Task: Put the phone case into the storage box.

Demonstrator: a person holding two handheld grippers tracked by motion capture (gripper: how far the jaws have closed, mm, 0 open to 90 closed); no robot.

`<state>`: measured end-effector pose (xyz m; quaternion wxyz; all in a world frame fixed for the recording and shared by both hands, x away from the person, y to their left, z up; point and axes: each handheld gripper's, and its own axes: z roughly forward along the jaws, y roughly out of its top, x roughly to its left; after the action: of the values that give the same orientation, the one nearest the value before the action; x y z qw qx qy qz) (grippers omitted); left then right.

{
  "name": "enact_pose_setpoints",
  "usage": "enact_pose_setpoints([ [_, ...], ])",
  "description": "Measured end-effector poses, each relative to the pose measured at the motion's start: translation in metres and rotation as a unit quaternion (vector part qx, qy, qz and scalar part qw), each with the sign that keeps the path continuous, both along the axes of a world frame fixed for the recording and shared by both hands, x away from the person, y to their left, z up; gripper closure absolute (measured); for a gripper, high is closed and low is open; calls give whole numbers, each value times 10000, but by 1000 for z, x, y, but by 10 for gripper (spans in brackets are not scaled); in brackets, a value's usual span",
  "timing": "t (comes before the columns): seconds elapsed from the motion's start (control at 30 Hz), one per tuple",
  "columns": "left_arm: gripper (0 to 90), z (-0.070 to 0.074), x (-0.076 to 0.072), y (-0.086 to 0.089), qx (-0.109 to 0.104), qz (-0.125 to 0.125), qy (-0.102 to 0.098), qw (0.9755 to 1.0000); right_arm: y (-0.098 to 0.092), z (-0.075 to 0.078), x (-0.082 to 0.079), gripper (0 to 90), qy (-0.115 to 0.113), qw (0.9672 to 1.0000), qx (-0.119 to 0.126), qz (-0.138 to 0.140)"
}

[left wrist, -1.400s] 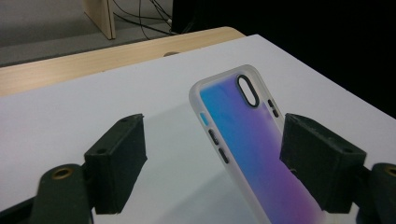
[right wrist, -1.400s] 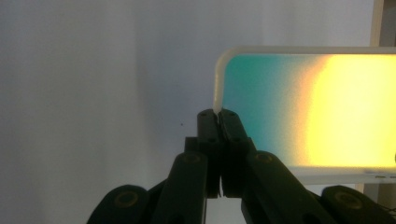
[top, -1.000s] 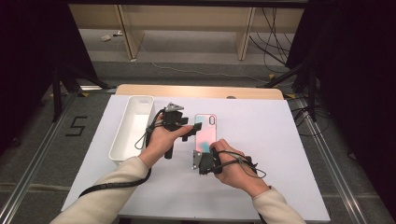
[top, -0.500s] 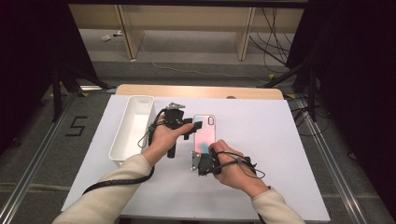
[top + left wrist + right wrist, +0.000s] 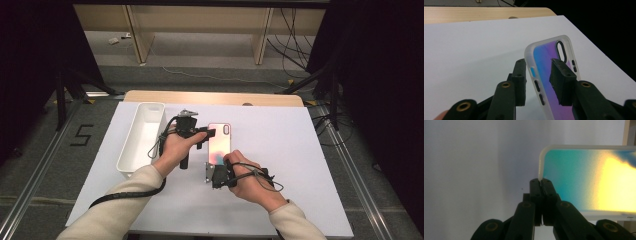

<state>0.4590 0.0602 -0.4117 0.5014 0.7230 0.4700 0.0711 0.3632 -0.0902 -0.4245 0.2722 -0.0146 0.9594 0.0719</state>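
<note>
A phone case [image 5: 219,143] with an iridescent back lies near the middle of the white table [image 5: 300,165], its camera cutout at the 12 o'clock end. In the high view its sheen reads pink to pale green; in the left gripper view [image 5: 556,82] it shows blue and purple with a frosted rim, and in the right gripper view [image 5: 594,182] teal running into yellow.

The right gripper [image 5: 216,171] sits at the case's 6 o'clock end, held in the person's right hand [image 5: 255,185]. In the right gripper view its jaws are pressed tight together on the case's frosted rim at a corner, pinching that edge.

The left gripper [image 5: 204,135] comes in from 9 o'clock of the case, held in the left hand [image 5: 175,150]. In the left gripper view its jaws stand either side of the case's long edge, one over the coloured back and one outside the rim. They have just been closing, but a gap still shows between the outer pad and the rim, so the pads do not yet press on it.

A white rectangular bin [image 5: 142,135] stands at 9 o'clock of the left hand, just beside it, along the table's left edge.
</note>
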Motion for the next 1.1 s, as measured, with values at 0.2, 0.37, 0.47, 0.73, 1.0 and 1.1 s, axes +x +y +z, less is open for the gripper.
enact_pose_setpoints([
  [0.2,701,1,0,1,25,22,-45,10000,1,-2,1,896,-6,10000,-72,48],
  [0.37,733,2,-1,2,-12,-15,-42,10000,1,-3,1,895,3,9999,-110,50],
  [0.47,755,4,-1,2,-40,-9,-50,10000,1,-4,1,896,-7,9999,-136,31],
  [0.73,792,6,-2,3,-107,-115,-34,9999,0,-6,5,895,-57,9997,-138,177],
  [1.0,821,10,-5,1,-208,-218,-45,9995,0,-9,7,894,-20,9997,-207,94],
  [1.1,831,11,-6,1,-254,-275,-64,9993,-1,-9,10,892,-47,9995,-237,217],
])
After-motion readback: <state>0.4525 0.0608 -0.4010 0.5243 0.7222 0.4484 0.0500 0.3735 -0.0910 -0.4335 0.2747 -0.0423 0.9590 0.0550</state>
